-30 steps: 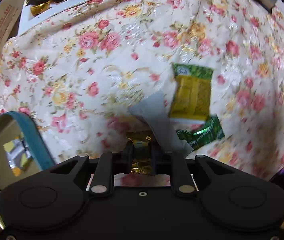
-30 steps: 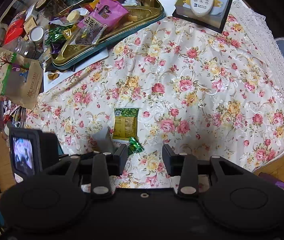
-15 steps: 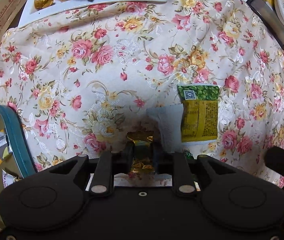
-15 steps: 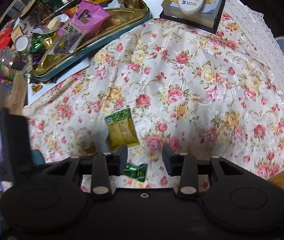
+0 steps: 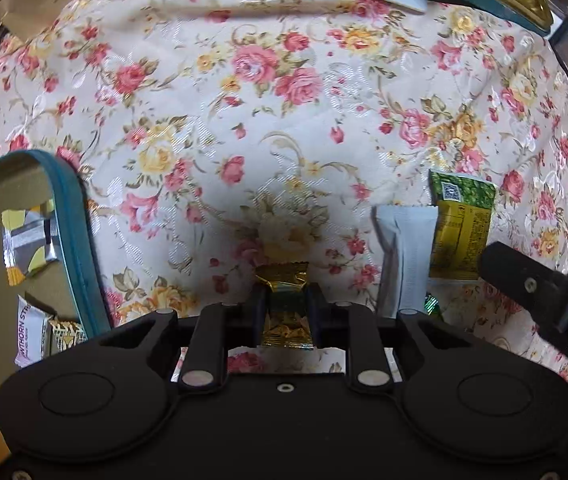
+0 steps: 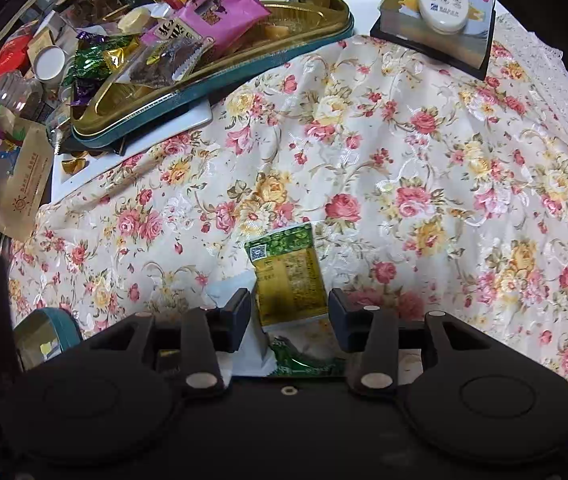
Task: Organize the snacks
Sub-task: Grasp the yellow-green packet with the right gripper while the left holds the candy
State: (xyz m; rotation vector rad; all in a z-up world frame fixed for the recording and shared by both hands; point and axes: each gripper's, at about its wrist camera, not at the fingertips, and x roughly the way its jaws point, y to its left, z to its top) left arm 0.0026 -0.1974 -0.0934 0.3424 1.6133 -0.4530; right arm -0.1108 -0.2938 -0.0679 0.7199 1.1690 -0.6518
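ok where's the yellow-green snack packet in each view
Left wrist: the yellow-green packet lies at the right, beside a white sachet.
Right wrist: it lies low centre, just ahead of the open right tongs.
Shared landmark: the white sachet along its side.

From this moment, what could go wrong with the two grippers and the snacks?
1. The right gripper, open, straddles the yellow-green packet, with the white sachet beside its left finger; closing may catch both.
2. The left gripper has just been opening around the gold candy, so the candy might slip out onto the cloth rather than the teal tin.
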